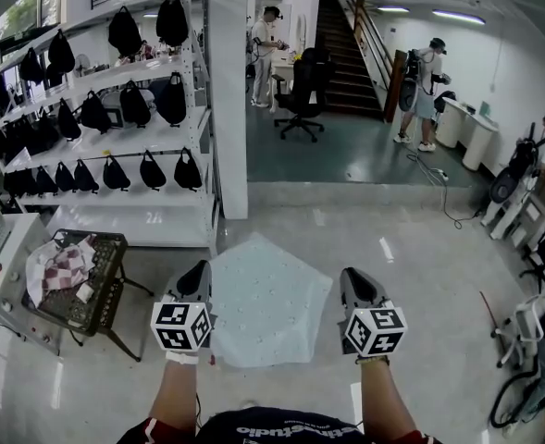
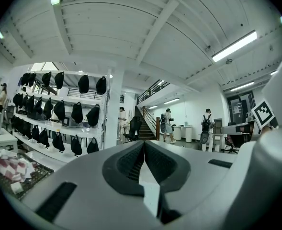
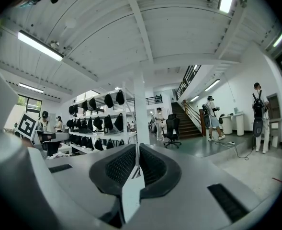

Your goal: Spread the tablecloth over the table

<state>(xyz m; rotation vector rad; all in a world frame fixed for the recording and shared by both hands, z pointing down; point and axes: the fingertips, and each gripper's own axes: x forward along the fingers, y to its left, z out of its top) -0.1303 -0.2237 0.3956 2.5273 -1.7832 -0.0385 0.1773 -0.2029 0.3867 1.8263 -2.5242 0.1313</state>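
Left gripper (image 1: 196,274) and right gripper (image 1: 355,277) are level, each clenched on a near corner of the tablecloth (image 1: 270,296), a thin pale sheet pinched between the pads. The held edge runs left-right and the cloth tapers away toward the pillar (image 1: 228,91). Glossy floor (image 1: 420,276) lies below. Shelving (image 1: 142,213) with black bags (image 1: 170,100) stands at left.

Ceiling strip lights (image 2: 234,46) brighten evenly; fisheye edges warp.
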